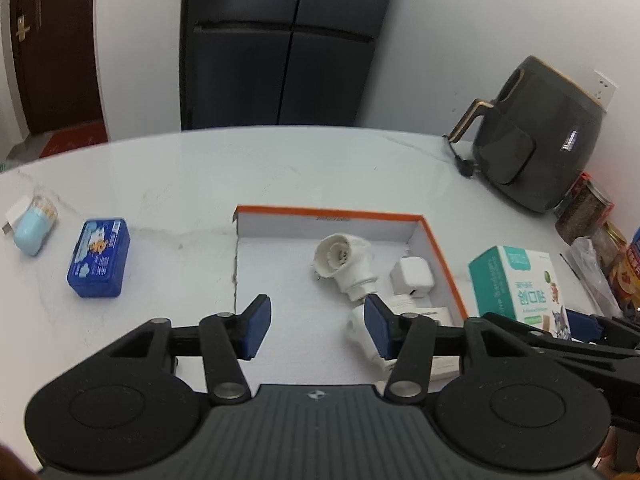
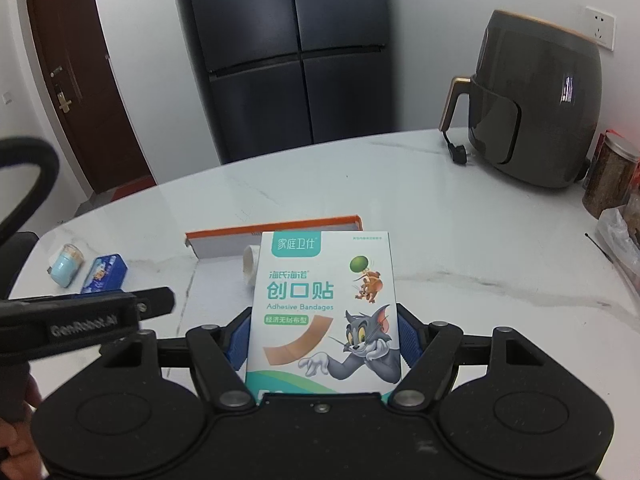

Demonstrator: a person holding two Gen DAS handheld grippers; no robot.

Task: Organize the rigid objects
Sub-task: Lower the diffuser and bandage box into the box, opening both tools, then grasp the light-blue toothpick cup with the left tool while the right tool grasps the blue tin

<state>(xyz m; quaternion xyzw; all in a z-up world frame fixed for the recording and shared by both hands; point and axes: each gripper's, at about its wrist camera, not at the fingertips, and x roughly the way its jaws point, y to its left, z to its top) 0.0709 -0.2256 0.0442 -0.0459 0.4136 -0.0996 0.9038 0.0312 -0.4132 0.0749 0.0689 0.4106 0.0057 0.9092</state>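
My right gripper (image 2: 323, 338) is shut on a white and teal adhesive bandage box (image 2: 324, 304), held upright just right of the orange-rimmed box lid (image 1: 440, 252); the bandage box also shows in the left wrist view (image 1: 516, 284). My left gripper (image 1: 316, 326) is open and empty above the lid's near part. In the lid lie a white lamp socket (image 1: 346, 264), a white charger cube (image 1: 412, 276) and other white plugs (image 1: 364, 334). A blue tin (image 1: 99, 258) and a light-blue toothpick holder (image 1: 32, 226) lie on the table to the left.
A dark air fryer (image 1: 536, 136) with its plug stands at the back right. Jars and packets (image 1: 592, 220) crowd the right edge. The white marble table (image 1: 280, 168) ends at a curved far edge before a dark fridge (image 1: 280, 40).
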